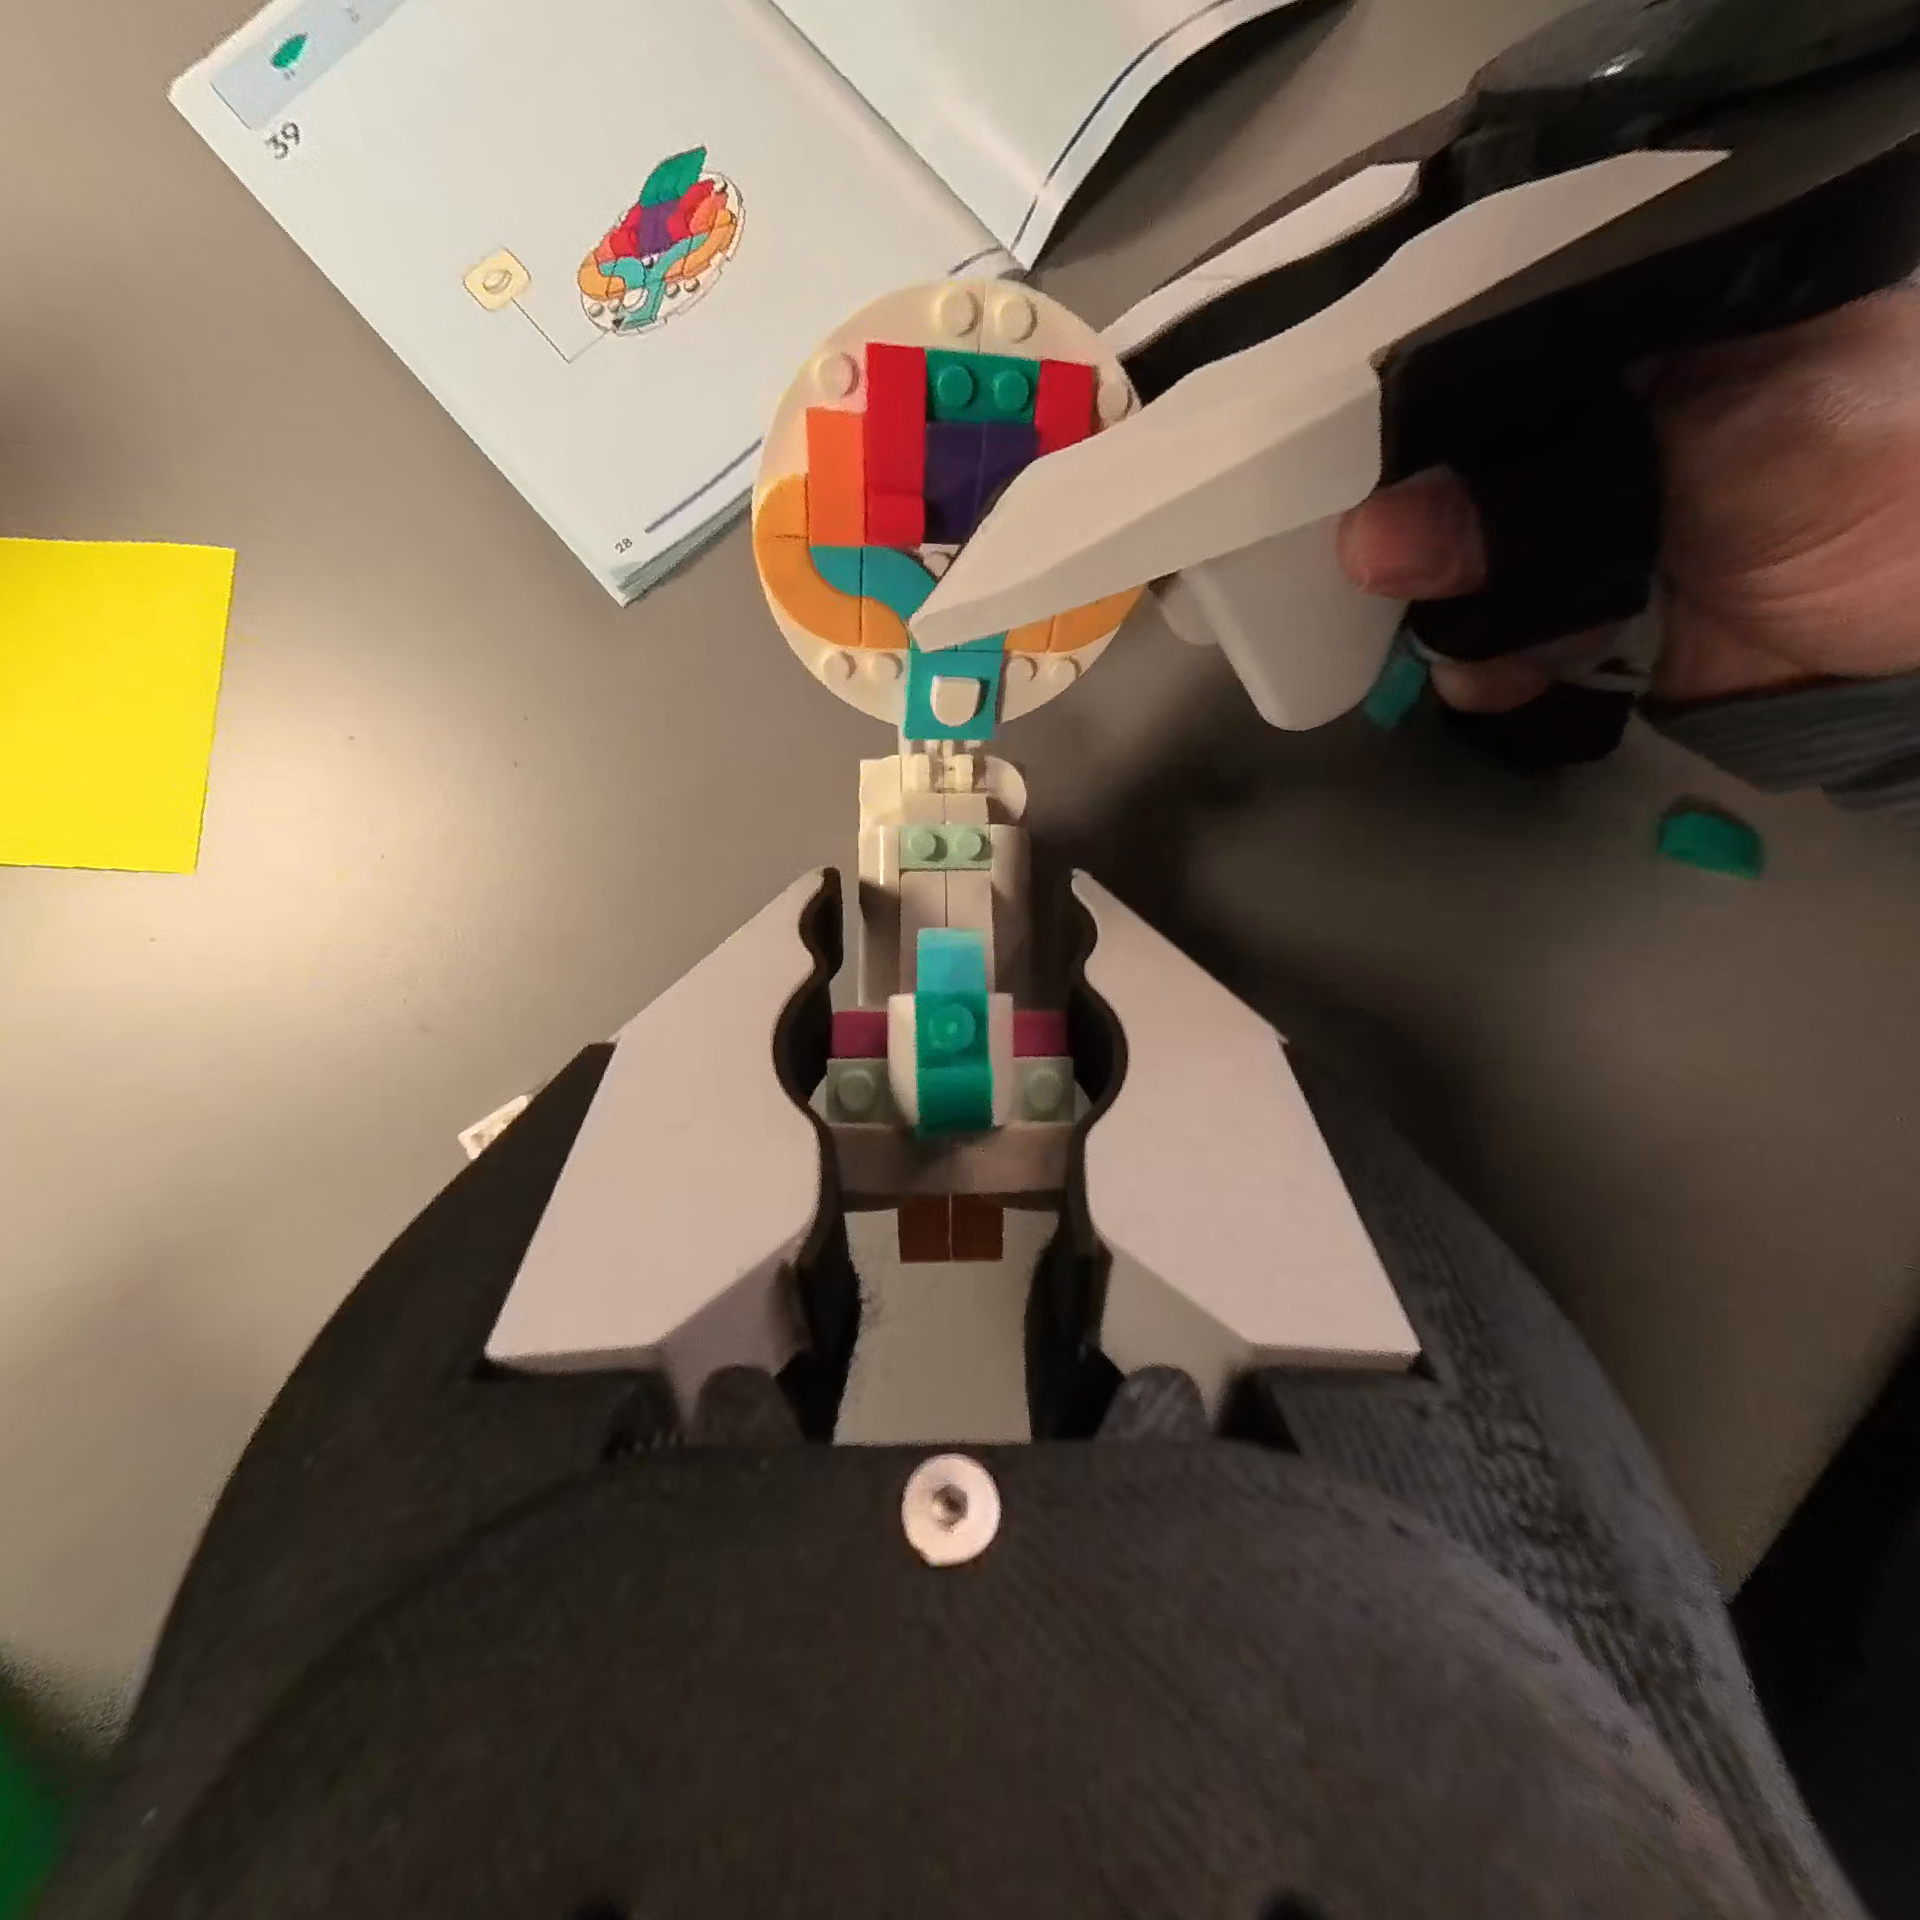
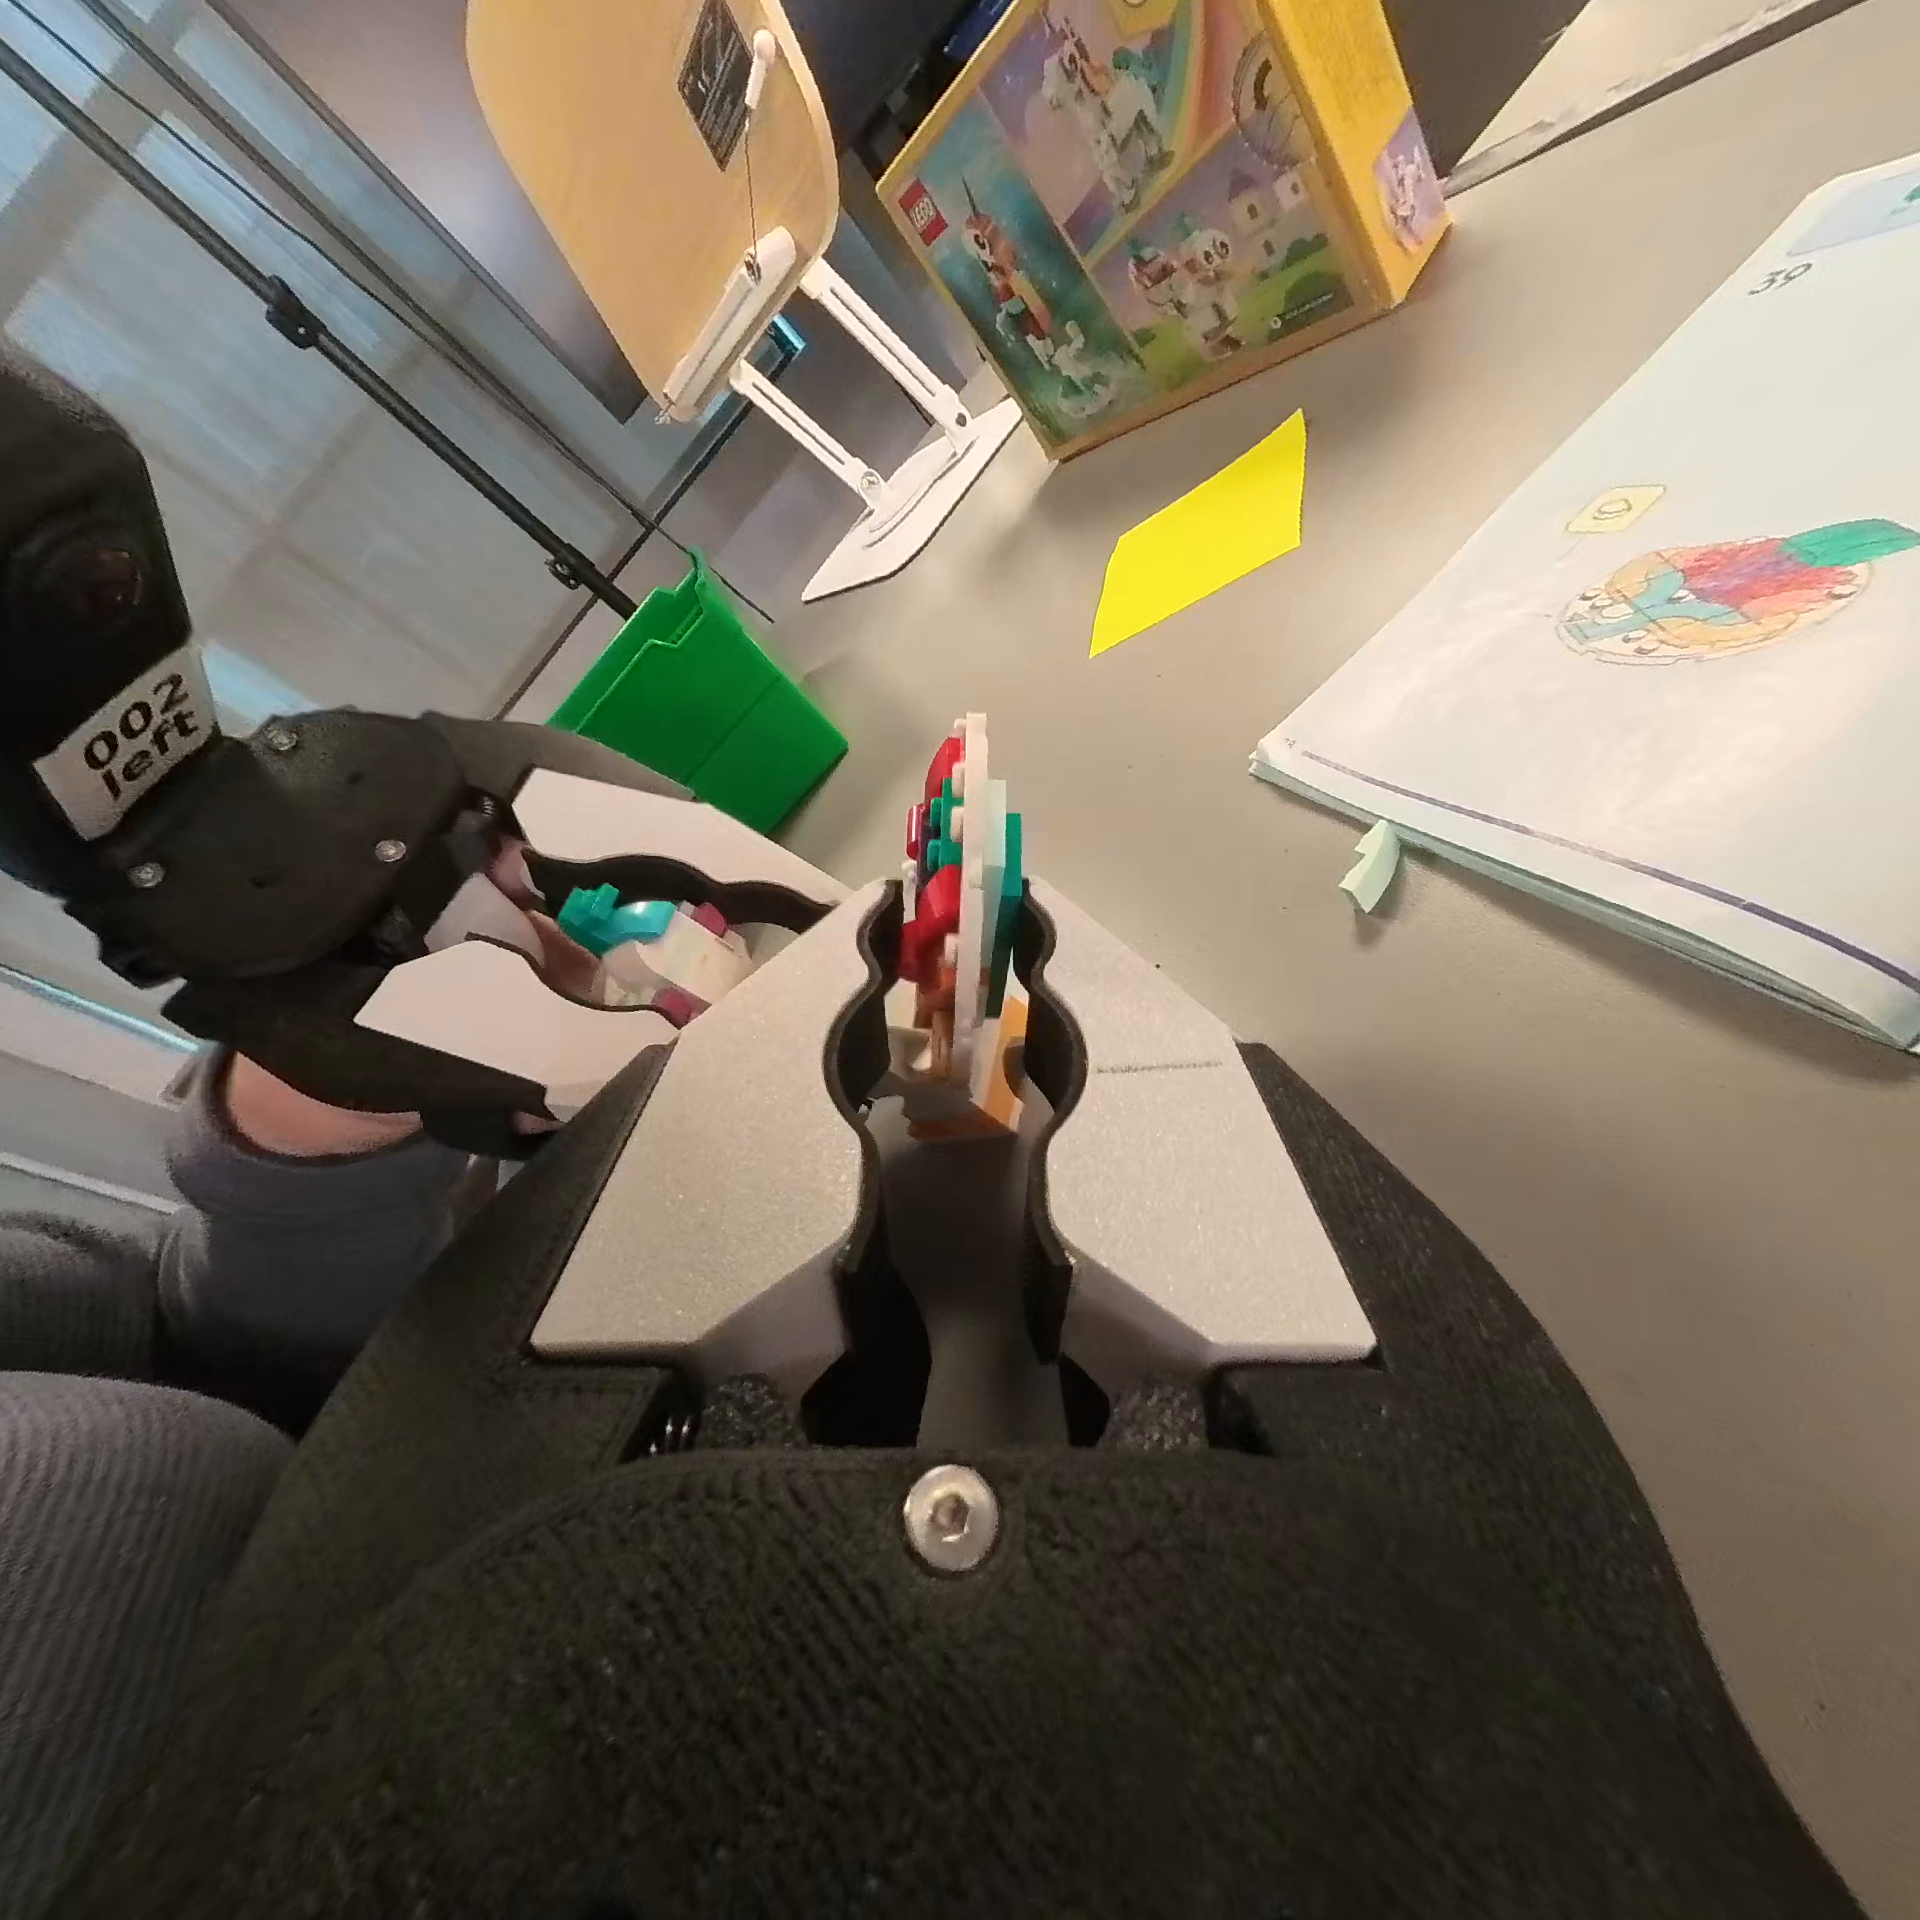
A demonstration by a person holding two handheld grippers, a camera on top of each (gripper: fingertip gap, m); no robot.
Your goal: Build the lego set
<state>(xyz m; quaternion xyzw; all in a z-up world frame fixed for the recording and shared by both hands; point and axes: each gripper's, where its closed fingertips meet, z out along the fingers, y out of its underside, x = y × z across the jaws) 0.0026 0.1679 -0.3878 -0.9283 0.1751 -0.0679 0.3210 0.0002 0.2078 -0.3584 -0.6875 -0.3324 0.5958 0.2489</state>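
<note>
Joining step: left gripper clamps white body; right gripper clamps round disc at twelve o'clock; next, press the disc home squarely

Grey worktop carries a yellow paper square, lying flat between the white stand base and the open booklet. Green plastic bin sits at the worktop's edge, near that base; the stand holds a tilted light-wood panel. Dark tripod legs cross in front of glass behind.
</note>
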